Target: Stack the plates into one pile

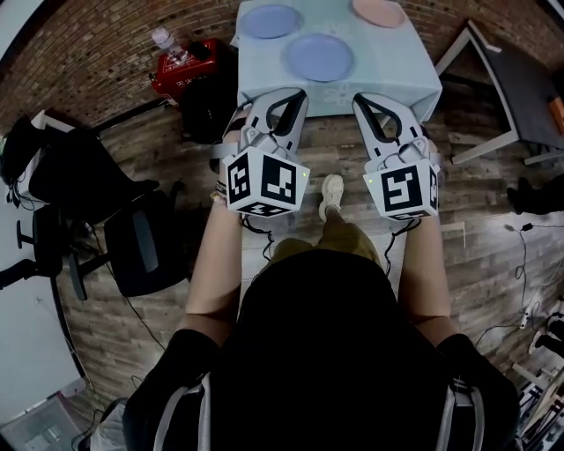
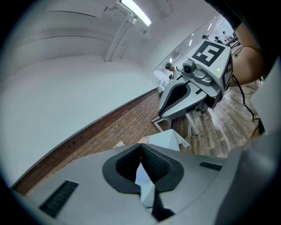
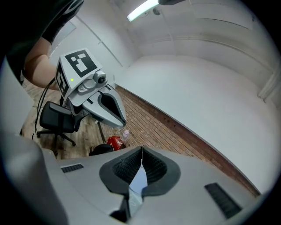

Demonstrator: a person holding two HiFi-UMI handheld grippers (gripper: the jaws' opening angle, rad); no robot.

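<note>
Left gripper (image 1: 295,95) and right gripper (image 1: 363,99), jaws together, face 3 plates (image 1: 318,56) on table (image 1: 392,75).

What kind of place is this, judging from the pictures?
Probably an office or lab workspace rather than a home: a black office chair, a white-framed desk and loose cables lying on the wood-plank floor.

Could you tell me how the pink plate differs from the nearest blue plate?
The pink plate is salmon-coloured; the nearest blue plate is pale blue. The pink plate lies at the table's far right, cut by the picture's edge; the nearest blue plate lies mid-table, fully shown. Both lie flat, unstacked.
</note>
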